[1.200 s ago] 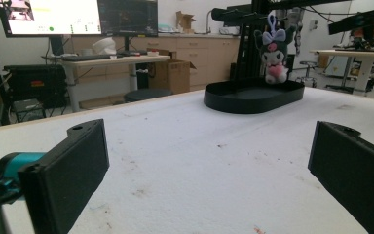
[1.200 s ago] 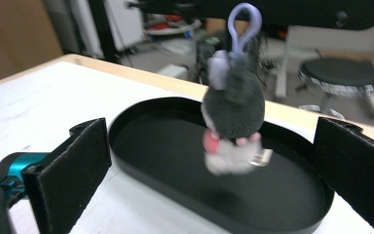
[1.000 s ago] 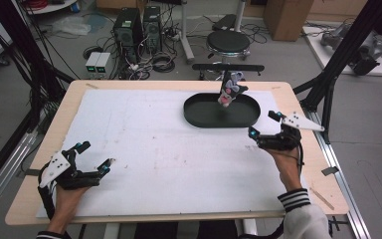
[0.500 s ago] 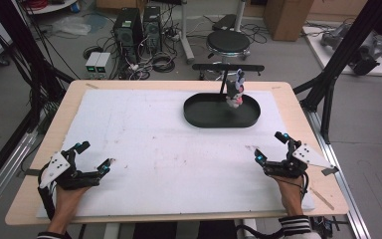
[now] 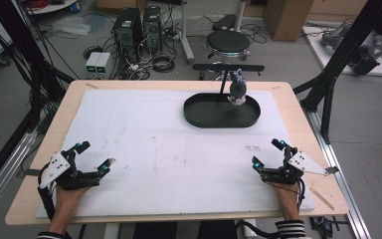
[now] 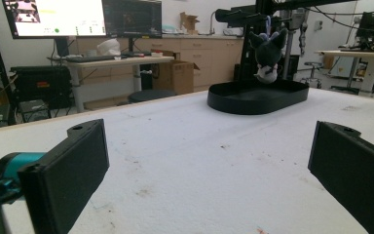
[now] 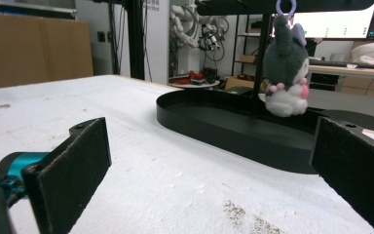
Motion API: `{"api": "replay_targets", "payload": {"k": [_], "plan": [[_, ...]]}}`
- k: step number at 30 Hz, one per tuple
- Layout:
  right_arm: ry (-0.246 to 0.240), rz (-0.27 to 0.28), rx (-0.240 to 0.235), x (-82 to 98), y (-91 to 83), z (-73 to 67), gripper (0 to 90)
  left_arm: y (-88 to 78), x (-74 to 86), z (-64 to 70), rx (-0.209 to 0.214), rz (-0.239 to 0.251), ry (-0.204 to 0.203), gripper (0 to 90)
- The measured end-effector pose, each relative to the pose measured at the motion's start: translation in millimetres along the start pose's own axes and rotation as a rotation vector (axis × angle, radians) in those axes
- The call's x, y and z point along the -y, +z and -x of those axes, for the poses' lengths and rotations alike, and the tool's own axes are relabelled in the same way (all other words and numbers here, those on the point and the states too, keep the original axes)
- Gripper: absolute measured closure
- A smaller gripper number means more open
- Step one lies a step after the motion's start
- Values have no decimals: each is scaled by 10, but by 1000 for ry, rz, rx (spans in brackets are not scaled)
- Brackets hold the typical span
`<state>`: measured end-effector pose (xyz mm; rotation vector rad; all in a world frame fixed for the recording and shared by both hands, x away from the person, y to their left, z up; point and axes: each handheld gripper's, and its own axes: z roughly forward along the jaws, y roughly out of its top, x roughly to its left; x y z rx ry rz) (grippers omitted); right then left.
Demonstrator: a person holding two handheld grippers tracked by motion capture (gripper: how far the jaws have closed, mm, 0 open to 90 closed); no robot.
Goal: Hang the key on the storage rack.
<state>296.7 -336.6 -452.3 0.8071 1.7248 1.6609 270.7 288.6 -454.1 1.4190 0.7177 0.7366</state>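
My jaws are spread wide on both sides, flat black pads with nothing between them and nothing touched. My left gripper rests low at the near left of the table, my right gripper at the near right, each over the white sheet that covers the wooden top. The sheet looks rough and foamy, flecked with small brown stains. Well ahead of both grippers, toward the far right of the sheet, lies a black oval tray with a low, smooth rim. A small plush toy, grey and fuzzy with a white and pink front, hangs by a pale ring from a black stand over the tray's far right end. From my right gripper view the toy dangles just above the tray; whether it touches the tray floor I cannot tell.
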Motion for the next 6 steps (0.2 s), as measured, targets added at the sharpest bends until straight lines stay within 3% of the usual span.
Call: {"api": "replay_targets", "payload": {"k": [6], "plan": [[10,7,-2,3,-1,14,4,-7,1,0,0,3,-3,17]]}}
